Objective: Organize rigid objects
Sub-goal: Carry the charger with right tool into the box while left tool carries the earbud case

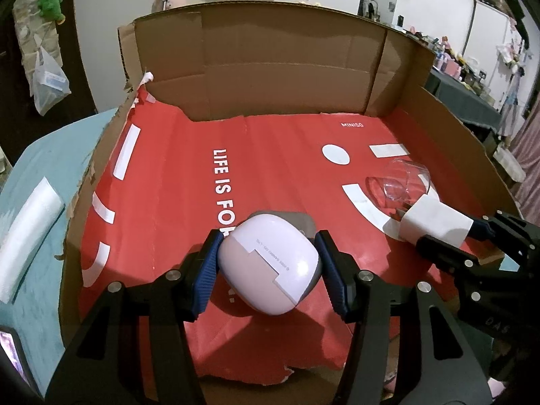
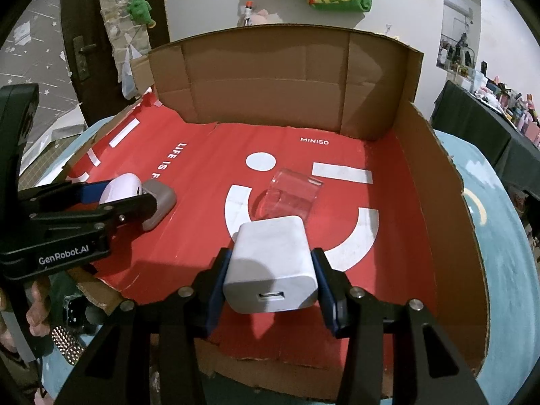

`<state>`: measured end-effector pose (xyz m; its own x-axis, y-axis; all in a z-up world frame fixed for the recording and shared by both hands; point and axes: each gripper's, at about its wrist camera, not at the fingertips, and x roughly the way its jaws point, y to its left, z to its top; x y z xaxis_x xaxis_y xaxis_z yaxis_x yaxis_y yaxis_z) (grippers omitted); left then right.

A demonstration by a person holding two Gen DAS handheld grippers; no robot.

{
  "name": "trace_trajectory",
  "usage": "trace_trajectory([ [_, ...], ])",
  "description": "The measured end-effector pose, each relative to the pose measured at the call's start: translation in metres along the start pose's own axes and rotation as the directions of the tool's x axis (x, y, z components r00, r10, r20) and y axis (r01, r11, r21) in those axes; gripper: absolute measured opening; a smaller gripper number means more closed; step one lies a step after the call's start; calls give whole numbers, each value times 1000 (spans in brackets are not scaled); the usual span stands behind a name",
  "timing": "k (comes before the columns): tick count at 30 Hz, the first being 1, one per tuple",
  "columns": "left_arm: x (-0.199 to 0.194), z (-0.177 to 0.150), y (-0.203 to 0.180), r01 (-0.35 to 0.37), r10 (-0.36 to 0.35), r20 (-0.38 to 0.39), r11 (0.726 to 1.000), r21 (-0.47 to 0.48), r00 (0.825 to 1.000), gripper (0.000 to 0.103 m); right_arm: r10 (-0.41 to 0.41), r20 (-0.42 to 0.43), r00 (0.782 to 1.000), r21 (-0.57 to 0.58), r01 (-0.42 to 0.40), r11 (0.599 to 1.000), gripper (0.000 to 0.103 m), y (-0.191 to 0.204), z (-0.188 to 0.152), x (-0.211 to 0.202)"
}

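Both sets of fingers are clamped: left gripper (image 1: 268, 265) pinches a smooth, rounded lilac earbud case (image 1: 270, 266) by its flanks, right gripper (image 2: 271, 280) squeezes a matte white USB charger block (image 2: 273, 266) on its flat sides, port facing me. I hold each low over the red paper liner (image 1: 287, 155) of the cardboard tray (image 1: 287, 67), probably to set them down apart. Just beyond the charger lies a clear glass tumbler (image 2: 290, 195), tipped on its side.
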<state>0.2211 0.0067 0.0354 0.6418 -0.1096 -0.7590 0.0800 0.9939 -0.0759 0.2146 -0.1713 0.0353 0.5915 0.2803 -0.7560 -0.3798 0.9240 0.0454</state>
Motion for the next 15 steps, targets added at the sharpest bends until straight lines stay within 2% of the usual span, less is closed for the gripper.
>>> trace_trajectory([
  [15,4,7,-1,-13,13,13,1000,8,1000,54,-2,-15,1000,21,3,1000,49,-4,1,9],
])
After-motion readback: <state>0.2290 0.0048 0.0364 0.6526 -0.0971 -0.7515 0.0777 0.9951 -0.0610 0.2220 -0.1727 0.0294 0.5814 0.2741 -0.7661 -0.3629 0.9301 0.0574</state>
